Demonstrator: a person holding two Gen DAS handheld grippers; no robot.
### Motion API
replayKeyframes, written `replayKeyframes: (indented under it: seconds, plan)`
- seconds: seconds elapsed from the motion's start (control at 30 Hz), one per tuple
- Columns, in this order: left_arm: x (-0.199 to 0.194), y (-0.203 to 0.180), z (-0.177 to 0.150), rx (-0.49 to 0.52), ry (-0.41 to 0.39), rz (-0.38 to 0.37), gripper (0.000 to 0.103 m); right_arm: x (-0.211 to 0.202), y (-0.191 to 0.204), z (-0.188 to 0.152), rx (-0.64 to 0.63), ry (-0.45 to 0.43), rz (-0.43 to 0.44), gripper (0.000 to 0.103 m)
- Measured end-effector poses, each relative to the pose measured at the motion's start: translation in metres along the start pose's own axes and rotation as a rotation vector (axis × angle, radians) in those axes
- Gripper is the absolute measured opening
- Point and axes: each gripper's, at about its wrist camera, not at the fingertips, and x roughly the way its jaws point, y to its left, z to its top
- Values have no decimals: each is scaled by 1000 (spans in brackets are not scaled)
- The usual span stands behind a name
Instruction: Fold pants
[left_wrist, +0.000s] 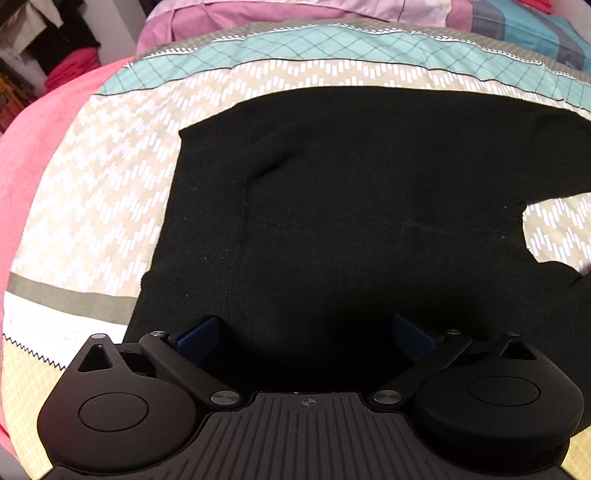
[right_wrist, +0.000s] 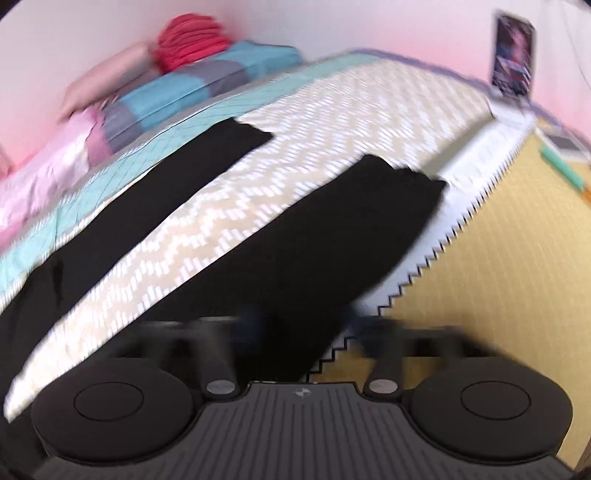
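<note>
The black pants (left_wrist: 332, 206) lie spread flat on a patterned bedspread (left_wrist: 110, 177), beige with white zigzag marks and a teal diamond band along the far side. In the left wrist view the waist end fills the middle of the picture, with the two legs parting toward the right edge and a wedge of bedspread showing between them. The left gripper (left_wrist: 306, 332) hangs over the near part of the pants, its blue-padded fingers (left_wrist: 199, 332) spread wide apart with nothing pinched between them. A pink blanket (left_wrist: 33, 155) sits beyond the bedspread's left edge, and a pink pillow (left_wrist: 229, 18) lies at the far side.

In the right wrist view, which is blurred, the two pant legs (right_wrist: 369, 214) run diagonally up across the bedspread, well apart, with the zigzag cloth between them. The nearer leg reaches down to the right gripper (right_wrist: 291, 321), whose fingers are smeared; they are drawn nearly together at the leg, but whether they pinch the cloth I cannot tell. A red folded cloth (right_wrist: 188, 40) rests on blue-and-grey pillows (right_wrist: 207, 81) at the far end.
</note>
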Motion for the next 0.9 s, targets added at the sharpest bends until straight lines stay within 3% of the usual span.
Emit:
replayKeyframes:
  seconds: [0.13, 0.2, 0.27, 0.33, 0.4, 0.47, 0.5, 0.6, 0.67, 0.73, 0.83, 0.9]
  plan:
    - [1, 2, 0, -9, 7, -13, 103, -12, -26, 2, 48, -16, 0, 6]
    - [-1, 3, -2, -14, -4, -16, 103, -12, -49, -3, 137, 17, -30, 6]
    - [-3, 2, -5, -12, -17, -16, 103, -20, -67, -11, 241, 26, 5, 8]
    - [-3, 4, -6, -11, -18, -22, 103, -27, -73, -7, 303, 19, -20, 18]
    - [-8, 9, -4, -25, -24, -36, 103, -38, -68, 3, 336, -53, -103, 40]
    - [-18, 21, -3, -50, -61, -70, 103, -43, -45, 13, 237, -138, -153, 60]
    - [-24, 25, -3, -67, -85, -86, 103, -46, -30, 15, 174, -161, -119, 65]
    - [-33, 38, 5, -111, -140, -96, 103, -50, 46, 11, -97, -182, 49, 65]
    - [-28, 43, 10, -123, -140, -57, 103, -52, 104, -5, -286, -156, 205, 65]
    - [-15, 51, 11, -142, -91, -15, 103, -54, 165, -27, -469, -100, 403, 65]
    - [-1, 64, -1, -188, -7, -7, 103, -60, 250, -61, -706, 20, 663, 56]
    - [-10, 72, -12, -213, -26, -20, 103, -66, 295, -82, -837, 54, 794, 40]
